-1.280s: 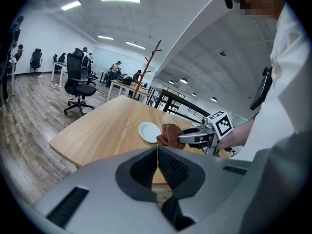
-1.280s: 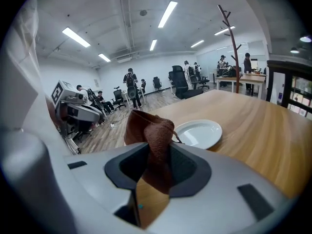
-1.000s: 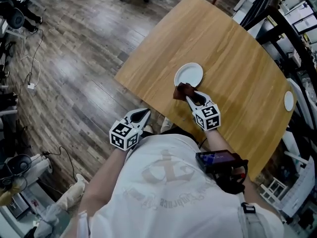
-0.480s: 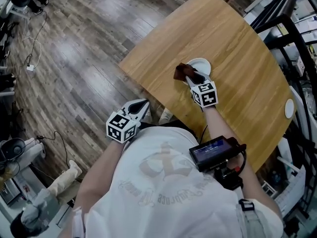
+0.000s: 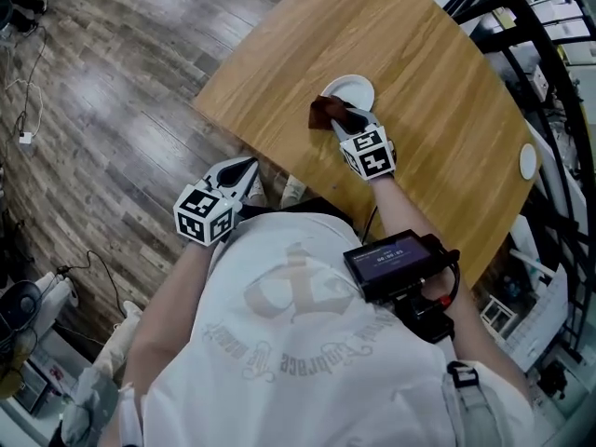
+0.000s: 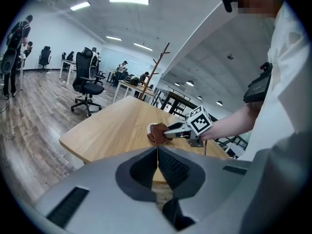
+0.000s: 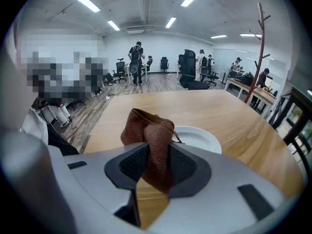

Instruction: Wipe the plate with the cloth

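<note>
A white plate (image 5: 354,89) lies on the wooden table (image 5: 438,110). My right gripper (image 5: 339,117) is shut on a brown cloth (image 5: 325,112), which hangs bunched over the plate's near-left rim. In the right gripper view the cloth (image 7: 148,136) is pinched between the jaws of the gripper (image 7: 155,162), with the plate (image 7: 199,137) just behind it to the right. My left gripper (image 5: 244,168) is held off the table's near edge, shut and empty. In the left gripper view its jaws (image 6: 157,156) meet, and the cloth (image 6: 157,133) and right gripper (image 6: 171,129) show beyond.
A small white dish (image 5: 528,161) sits near the table's right edge. A black metal rack (image 5: 531,26) stands past that side. The table's near edge (image 5: 270,161) runs between my two grippers. Office chairs (image 6: 83,84) and a coat stand (image 7: 259,48) stand farther off.
My right gripper has carried the cloth from the plate's near edge round to its left side. The left gripper stays off the table, shut.
</note>
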`<state>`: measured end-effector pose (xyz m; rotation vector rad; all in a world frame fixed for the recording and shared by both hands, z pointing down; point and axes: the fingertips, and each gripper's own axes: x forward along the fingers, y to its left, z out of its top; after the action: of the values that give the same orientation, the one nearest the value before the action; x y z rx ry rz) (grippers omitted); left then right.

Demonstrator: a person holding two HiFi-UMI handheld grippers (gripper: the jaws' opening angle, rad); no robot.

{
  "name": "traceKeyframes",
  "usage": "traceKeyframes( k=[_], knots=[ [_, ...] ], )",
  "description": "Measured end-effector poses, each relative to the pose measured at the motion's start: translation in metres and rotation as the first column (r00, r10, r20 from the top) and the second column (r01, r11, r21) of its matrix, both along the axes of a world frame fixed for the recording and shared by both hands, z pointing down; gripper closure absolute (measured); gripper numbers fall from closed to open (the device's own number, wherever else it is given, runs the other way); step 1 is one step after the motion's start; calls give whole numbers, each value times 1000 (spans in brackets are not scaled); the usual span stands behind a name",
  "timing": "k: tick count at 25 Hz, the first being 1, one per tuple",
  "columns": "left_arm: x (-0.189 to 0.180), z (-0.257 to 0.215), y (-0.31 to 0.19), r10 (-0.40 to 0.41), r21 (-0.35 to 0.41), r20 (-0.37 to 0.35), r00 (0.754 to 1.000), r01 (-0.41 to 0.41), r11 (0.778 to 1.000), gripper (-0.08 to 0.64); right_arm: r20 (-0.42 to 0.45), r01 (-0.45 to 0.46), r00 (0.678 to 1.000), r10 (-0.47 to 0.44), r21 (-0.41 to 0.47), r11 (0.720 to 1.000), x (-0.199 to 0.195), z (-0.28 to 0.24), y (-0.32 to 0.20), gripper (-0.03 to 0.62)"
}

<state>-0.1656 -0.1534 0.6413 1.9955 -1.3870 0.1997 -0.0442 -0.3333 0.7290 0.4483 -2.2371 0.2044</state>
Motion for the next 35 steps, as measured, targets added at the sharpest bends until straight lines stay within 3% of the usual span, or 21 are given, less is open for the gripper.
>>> traceKeyframes(
  k=[7,13,26,35],
  knots=[
    [16,-1,-13,63,8,-12,998,-63,998,547,-33,8,999,-6,35,999,34,-6,-1,466],
    [19,3,-7,70,-8,-23,997,-70,998,546,-60,-58,996,61,39,998,58,-4,-14,466],
    [-4,7,2,-16,-25,-16,1000,16,1000,548,-50,6,999,-3,52,999,-1,0,-44,466],
    [-2,7,0,8,-25,-19,1000,-8,1000,546,-112,-2,994,10,77,997,4,-2,-48,466]
  ],
)
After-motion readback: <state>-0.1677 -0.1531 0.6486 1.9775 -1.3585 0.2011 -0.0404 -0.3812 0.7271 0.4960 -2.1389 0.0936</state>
